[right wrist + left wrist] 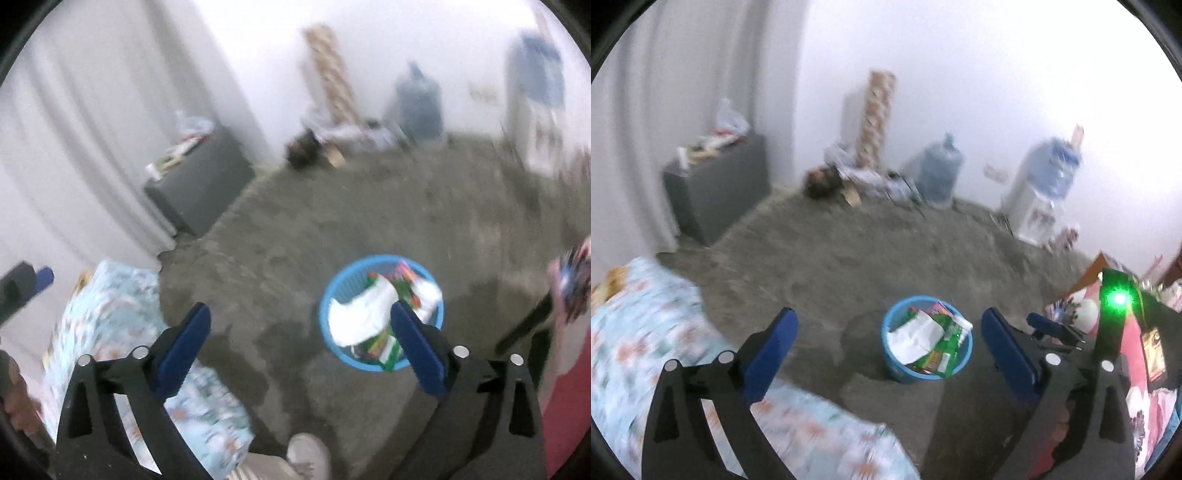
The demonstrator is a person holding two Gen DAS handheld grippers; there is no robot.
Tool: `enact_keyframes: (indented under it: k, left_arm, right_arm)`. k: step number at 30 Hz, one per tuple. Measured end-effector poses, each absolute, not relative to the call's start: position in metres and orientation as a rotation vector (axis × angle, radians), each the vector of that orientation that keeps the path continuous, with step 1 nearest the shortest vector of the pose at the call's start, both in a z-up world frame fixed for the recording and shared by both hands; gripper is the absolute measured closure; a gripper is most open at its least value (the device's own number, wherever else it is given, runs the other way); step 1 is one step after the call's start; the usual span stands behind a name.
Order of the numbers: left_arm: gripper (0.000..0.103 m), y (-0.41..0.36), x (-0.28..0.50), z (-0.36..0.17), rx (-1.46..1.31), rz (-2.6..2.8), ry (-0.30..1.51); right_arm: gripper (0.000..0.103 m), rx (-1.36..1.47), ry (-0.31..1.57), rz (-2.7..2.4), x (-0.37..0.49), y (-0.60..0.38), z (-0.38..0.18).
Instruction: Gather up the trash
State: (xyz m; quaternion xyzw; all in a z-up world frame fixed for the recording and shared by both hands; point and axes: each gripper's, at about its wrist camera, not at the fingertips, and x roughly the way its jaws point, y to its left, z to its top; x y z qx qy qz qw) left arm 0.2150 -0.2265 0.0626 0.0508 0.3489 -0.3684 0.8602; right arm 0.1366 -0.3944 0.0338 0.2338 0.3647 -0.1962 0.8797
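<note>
A blue round bin [925, 339] stands on the grey carpet, holding white paper and green and pink wrappers. In the left wrist view it lies below and between the spread fingers of my left gripper [886, 341], which is open with nothing in it. From the right wrist the same bin [380, 312] shows partly behind the right finger of my right gripper [301, 338], also open and holding nothing. The right gripper [1051, 326] appears at the right of the left wrist view with a green light above it. Both views are blurred.
A bed with a pale blue flowered cover [683, 350] fills the lower left. A grey cabinet [716, 192] with clutter stands by the curtain. Water bottles [940, 170], a dispenser [1039, 188] and floor clutter line the far wall. A person's foot [308, 456] shows at the bottom.
</note>
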Motion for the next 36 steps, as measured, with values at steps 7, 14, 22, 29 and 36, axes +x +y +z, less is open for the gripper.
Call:
enact_keyframes:
  k: [7,14,22,29,36]
  left_arm:
    - [0.005,-0.118,0.147,0.075,-0.036,-0.373,0.698]
    - [0.005,-0.059,0.092,0.051,0.009,-0.047,0.68]
    - [0.006,-0.031,0.046,-0.004,0.0,0.117,0.814]
    - [0.006,-0.019,0.039,-0.025,-0.005,0.156,0.899]
    - [0.006,-0.028,0.039,-0.021,0.035,0.143,0.874]
  right_arm:
    - [0.008,0.248,0.688,-0.268,0.13,-0.295,0.089]
    - [0.008,0.06,0.651,-0.165,0.104,-0.215,0.089]
    - [0.008,-0.032,0.868,-0.025,0.097,-0.171,0.044]
    - [0.008,-0.079,0.938,-0.084,0.084,-0.165,0.032]
    - [0.008,-0.049,0.928,-0.181,0.075,-0.185,0.038]
